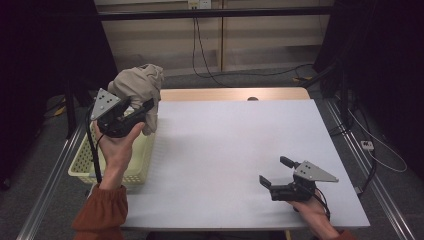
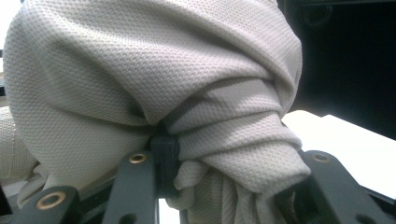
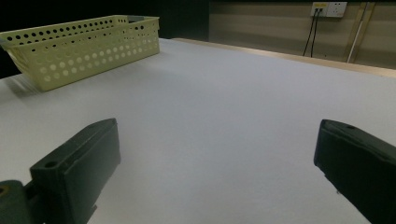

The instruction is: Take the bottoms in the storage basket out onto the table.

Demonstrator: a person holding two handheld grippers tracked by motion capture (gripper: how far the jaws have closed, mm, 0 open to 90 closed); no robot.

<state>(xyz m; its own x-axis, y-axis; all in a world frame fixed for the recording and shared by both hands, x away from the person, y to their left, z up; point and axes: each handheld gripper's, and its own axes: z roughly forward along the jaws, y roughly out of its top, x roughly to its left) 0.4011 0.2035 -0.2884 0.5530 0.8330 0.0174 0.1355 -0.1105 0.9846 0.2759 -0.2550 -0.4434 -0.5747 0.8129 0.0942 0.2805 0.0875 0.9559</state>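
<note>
A bunched beige cloth (image 1: pixel 140 82) hangs above the far end of a pale yellow perforated basket (image 1: pixel 82 167) at the table's left edge. My left gripper (image 1: pixel 142 110) is raised over the basket and shut on the cloth. In the left gripper view the cloth (image 2: pixel 154 70) bulges over both black jaws, with folds pinched between them at the left gripper (image 2: pixel 224 186). My right gripper (image 1: pixel 273 170) rests low at the table's near right, open, with nothing between its jaws. In the right gripper view, that right gripper (image 3: pixel 219 158) points across the white table top toward the basket (image 3: pixel 88 46).
The white table (image 1: pixel 225 140) has a strip of bare wood along its far edge. Cables trail on the floor behind it and to the right. A metal rail runs along each side of the table.
</note>
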